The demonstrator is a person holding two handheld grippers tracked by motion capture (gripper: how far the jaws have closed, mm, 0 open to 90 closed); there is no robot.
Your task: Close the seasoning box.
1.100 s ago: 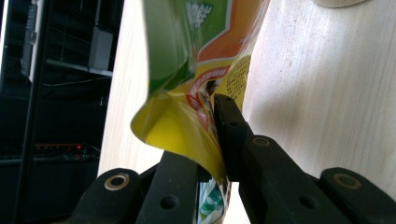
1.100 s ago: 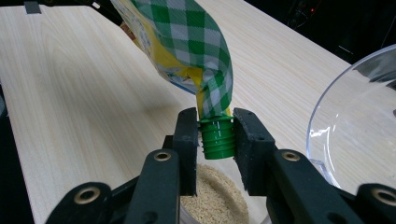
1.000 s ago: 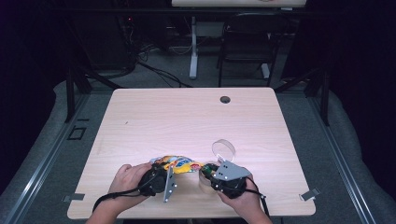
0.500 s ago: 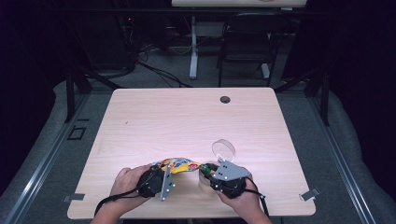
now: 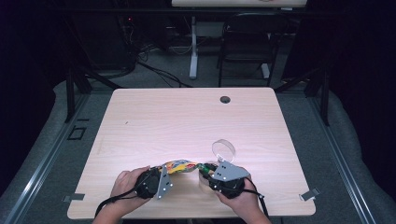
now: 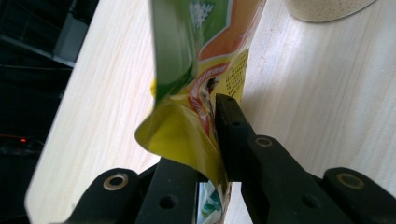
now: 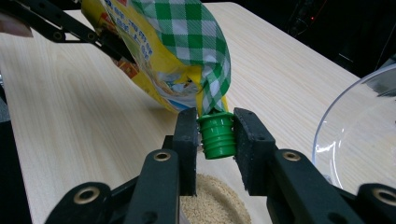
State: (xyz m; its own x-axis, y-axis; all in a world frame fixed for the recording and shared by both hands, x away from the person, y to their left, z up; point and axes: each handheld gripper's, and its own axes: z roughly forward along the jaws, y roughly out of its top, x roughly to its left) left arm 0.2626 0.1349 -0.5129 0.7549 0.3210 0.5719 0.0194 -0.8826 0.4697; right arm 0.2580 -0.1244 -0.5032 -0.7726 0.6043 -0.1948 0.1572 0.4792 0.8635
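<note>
Between both claws, pouch (image 5: 180, 166) lies level, cap (image 7: 216, 136) rightward.

One pouch (image 5: 180, 166), one green cap (image 7: 216, 135), one clear lid (image 5: 224, 150), two grippers

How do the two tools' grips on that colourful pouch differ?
The left tool pinches the pouch's flat yellow sealed end, its jaws nearly together; the right tool clamps the green screw cap, its jaws further apart. The left grips thin foil, the right hard ribbed plastic. Both hold one pouch above the table.
</note>
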